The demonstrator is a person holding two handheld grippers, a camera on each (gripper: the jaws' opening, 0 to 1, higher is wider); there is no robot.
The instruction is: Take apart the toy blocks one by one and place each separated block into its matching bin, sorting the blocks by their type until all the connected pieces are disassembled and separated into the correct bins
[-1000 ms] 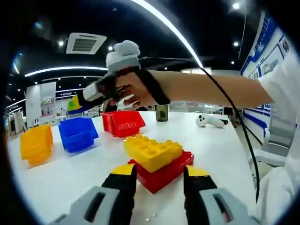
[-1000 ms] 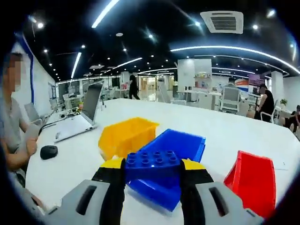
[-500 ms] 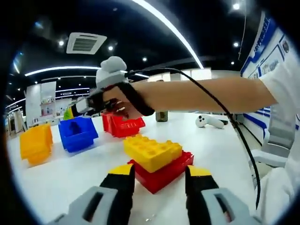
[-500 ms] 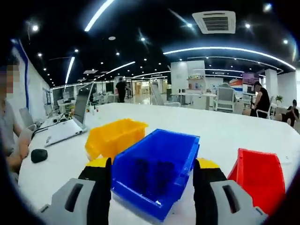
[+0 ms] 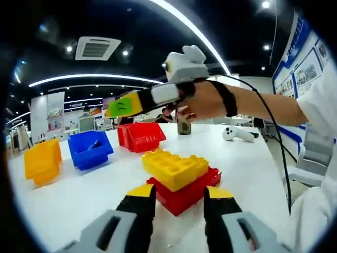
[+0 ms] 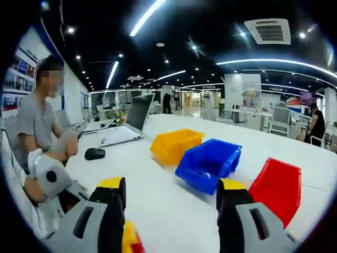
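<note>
A yellow block (image 5: 175,167) sits pressed onto a red block (image 5: 188,194) on the white table (image 5: 79,195), just beyond my left gripper (image 5: 179,191). That gripper is open, its yellow-tipped jaws flanking the stack's near corner. My right gripper (image 6: 171,191) is open and holds nothing. It hovers above the table behind the stack (image 5: 138,101), held in a hand. Yellow bin (image 6: 175,145), blue bin (image 6: 209,162) and red bin (image 6: 277,182) stand in a row. A blue block (image 5: 95,144) lies inside the blue bin (image 5: 89,150). A corner of the stack (image 6: 129,240) shows by the right gripper's left jaw.
A dark cup (image 5: 182,127) and a white controller (image 5: 236,134) stand at the table's far side. A laptop (image 6: 128,125) and a mouse (image 6: 95,153) lie near a seated person (image 6: 42,124). A black cable (image 5: 274,142) trails from the hand with the right gripper.
The right gripper opened and dropped the blue block into the blue bin, then drew back and up away from the bins. The left gripper stayed by the stack.
</note>
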